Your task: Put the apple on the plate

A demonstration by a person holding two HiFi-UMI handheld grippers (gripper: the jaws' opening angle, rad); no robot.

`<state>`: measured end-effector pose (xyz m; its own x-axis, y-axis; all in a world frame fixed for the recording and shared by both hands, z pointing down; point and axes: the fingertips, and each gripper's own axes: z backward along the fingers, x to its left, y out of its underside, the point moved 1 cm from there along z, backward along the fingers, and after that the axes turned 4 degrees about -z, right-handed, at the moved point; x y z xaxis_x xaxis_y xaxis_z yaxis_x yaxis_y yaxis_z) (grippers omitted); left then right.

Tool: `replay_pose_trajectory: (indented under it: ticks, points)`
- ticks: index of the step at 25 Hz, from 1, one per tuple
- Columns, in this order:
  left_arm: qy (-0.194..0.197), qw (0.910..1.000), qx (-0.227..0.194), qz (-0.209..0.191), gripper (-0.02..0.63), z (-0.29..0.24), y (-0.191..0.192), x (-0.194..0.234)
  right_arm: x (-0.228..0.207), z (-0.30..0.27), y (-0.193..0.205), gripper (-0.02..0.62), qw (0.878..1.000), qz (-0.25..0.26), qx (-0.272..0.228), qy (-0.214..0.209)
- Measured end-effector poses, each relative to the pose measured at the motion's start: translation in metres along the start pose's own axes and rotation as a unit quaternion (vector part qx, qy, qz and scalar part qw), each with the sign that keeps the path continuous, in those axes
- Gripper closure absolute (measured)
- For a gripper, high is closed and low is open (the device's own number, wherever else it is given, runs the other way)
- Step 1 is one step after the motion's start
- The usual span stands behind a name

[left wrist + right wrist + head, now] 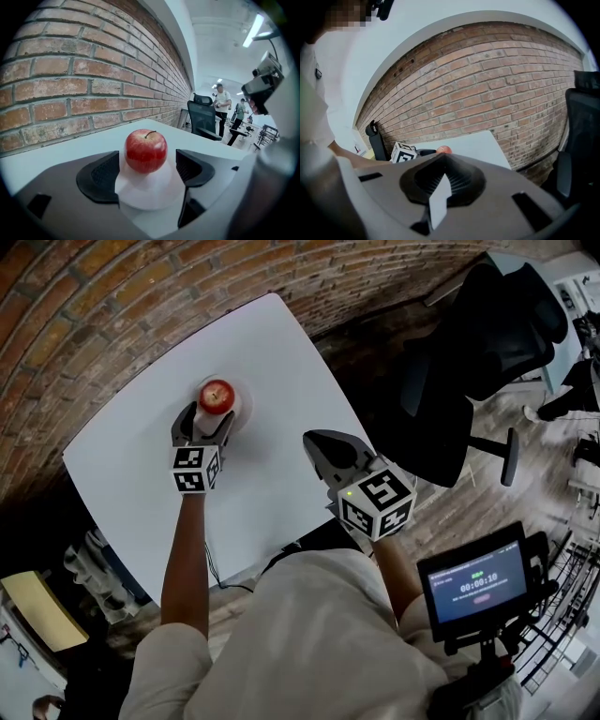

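A red apple (217, 396) stands upright on a small white plate (238, 407) at the far side of the white table (272, 362). My left gripper (206, 425) is open just short of the apple, which it does not touch. In the left gripper view the apple (146, 151) sits on the plate (149, 190), with the gripper (147, 171) spread to either side of the plate. My right gripper (322, 454) is shut and empty, held over the table's near right part. From the right gripper (440, 165) view, the apple (445, 150) shows far off.
A brick wall (112, 306) runs behind the table. A black office chair (478, 343) stands right of the table on the wood floor. A small screen (473, 585) hangs at the person's right hip. Two people (224, 105) stand far off by chairs.
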<state>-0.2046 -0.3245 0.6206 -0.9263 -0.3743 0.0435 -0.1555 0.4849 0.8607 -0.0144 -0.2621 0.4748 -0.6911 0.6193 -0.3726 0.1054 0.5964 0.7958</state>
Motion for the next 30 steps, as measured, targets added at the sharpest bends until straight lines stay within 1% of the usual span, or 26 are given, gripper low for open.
replay_pose_trajectory:
  ticks: [5,10,16,23,29,30]
  points:
    - [-0.011,0.9999,-0.005,-0.001,0.238,0.016,-0.003,0.0,0.01,0.001,-0.01,0.592,1.0,0.013,-0.011,-0.012]
    - [-0.026,0.9992,-0.015,-0.026,0.239,0.035,-0.014,-0.002,0.02,0.008,-0.017,0.592,0.999,0.019,-0.023,-0.015]
    - [-0.041,0.9978,-0.04,-0.033,0.239,0.068,-0.03,-0.005,0.036,0.011,-0.024,0.592,0.998,0.036,-0.033,-0.029]
    - [-0.043,0.9963,-0.064,-0.037,0.239,0.1,-0.045,-0.02,0.052,0.022,-0.032,0.592,0.997,0.054,-0.047,-0.041]
    - [-0.06,0.9927,-0.094,-0.046,0.241,0.132,-0.06,-0.027,0.07,0.032,-0.036,0.592,0.995,0.069,-0.058,-0.052]
    - [-0.062,0.9921,-0.097,-0.049,0.254,0.136,-0.063,-0.028,0.072,0.034,-0.036,0.592,0.994,0.072,-0.059,-0.055]
